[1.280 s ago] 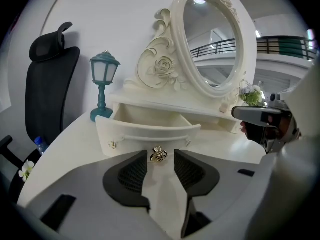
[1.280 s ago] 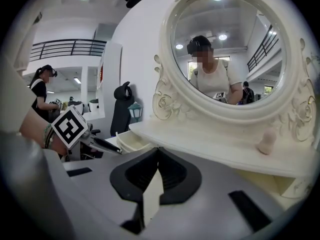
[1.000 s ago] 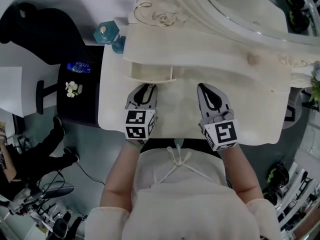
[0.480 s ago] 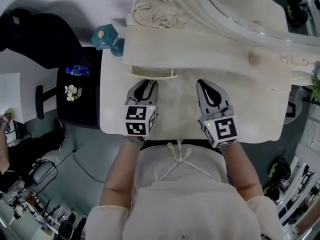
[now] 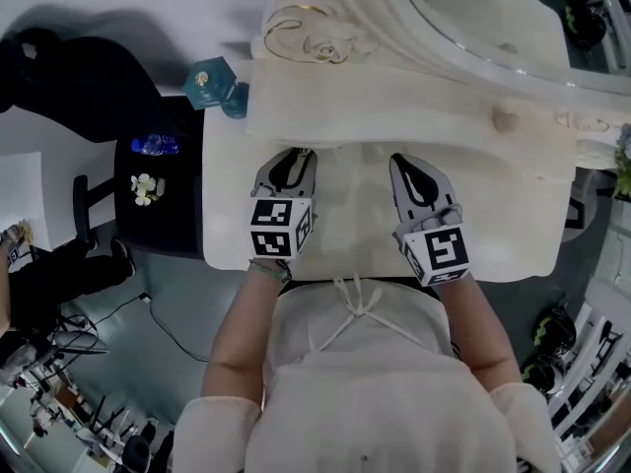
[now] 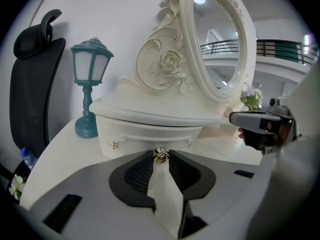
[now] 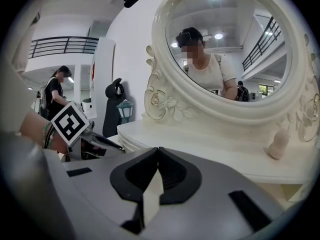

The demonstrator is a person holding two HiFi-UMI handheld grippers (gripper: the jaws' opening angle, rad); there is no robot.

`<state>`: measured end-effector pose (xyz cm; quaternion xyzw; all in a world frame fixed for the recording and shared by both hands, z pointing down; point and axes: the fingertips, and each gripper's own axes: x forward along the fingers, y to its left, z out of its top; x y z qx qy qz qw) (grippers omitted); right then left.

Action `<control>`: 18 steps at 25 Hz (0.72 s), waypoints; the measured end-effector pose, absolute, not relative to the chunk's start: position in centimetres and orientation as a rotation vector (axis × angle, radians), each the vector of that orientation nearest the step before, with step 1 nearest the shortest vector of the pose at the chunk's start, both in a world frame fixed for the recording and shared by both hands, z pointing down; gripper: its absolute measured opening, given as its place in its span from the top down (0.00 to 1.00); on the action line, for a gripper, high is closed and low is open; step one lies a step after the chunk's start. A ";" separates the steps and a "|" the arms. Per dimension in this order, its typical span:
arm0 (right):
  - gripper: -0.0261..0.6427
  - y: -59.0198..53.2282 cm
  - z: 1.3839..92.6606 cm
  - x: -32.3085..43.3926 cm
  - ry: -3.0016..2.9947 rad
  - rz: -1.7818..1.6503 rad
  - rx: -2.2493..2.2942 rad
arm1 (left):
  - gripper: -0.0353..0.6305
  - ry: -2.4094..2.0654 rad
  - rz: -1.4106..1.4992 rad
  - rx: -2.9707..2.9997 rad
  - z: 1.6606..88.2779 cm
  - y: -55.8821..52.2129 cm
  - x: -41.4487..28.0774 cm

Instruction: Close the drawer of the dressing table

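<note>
Hardly any drawer [image 6: 150,136] sticks out now, so it's nearly closed; left gripper [image 5: 296,154] pinches its knob [image 6: 160,155], right gripper [image 7: 158,150] jaws pressed together, empty.

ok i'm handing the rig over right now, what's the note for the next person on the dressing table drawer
Left gripper: shut on the drawer's gold knob.
Right gripper: shut, empty, over the dressing table top.
Drawer: at the table's left, under the upper shelf; it looks pushed in or nearly so, with no gap showing in the head view.
Left to do: check that it sits flush, press it home if not, then open the left jaws and back off.
</note>
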<state>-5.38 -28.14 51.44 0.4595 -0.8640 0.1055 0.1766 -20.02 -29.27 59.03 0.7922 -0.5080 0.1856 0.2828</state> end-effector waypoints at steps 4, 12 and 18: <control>0.95 -28.4 51.4 -5.3 -2.436 0.303 1.302 | 0.78 -1.355 0.510 2.123 59.0 -29.8 -20.2; 0.95 -29.3 50.8 -5.1 -2.455 0.293 1.309 | 0.78 -1.356 0.514 2.114 59.0 -31.1 -19.7; 0.95 -29.5 50.5 -4.4 -2.454 0.291 1.319 | 0.78 -1.361 0.504 2.103 59.0 -31.2 -19.7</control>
